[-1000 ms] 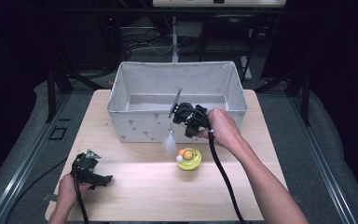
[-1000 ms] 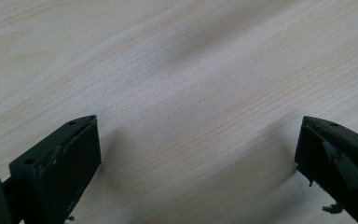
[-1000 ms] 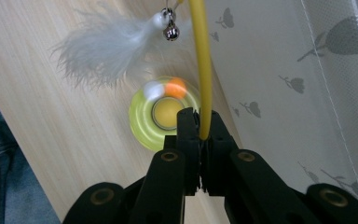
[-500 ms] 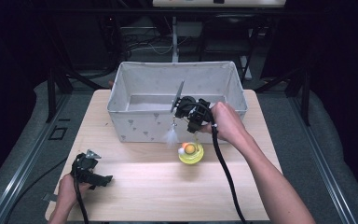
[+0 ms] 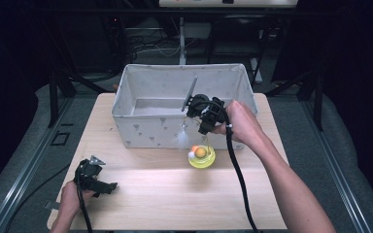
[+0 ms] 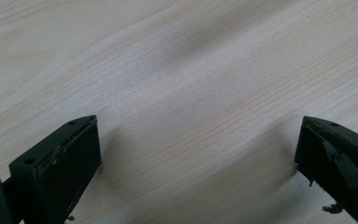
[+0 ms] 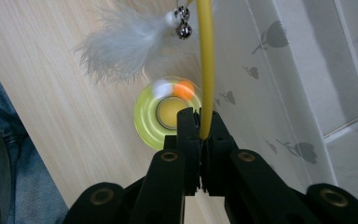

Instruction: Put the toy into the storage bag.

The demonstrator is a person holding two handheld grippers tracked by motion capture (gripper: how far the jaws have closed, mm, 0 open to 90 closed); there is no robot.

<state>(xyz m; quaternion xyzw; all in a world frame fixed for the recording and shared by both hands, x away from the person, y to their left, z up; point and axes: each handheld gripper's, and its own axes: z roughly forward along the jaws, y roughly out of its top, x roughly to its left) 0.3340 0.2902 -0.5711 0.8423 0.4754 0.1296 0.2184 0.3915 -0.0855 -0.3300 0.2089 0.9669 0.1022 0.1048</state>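
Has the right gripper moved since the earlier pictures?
Yes. The right gripper, shut on the yellow wand, has risen toward the fabric bin's front wall, lifting the toy's yellow base.

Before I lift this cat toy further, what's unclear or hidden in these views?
- Yellow wand: top cut off by the right gripper view's upper edge; lower end hidden between the right tongs.
- Balls on the yellow base: blurred.
- Bin floor: near wall hides part in the high view.
- Bell: too small there.

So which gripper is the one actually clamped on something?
The right gripper, shut on the yellow wand of the feather toy beside the fabric bin. The left gripper stands open over bare table.
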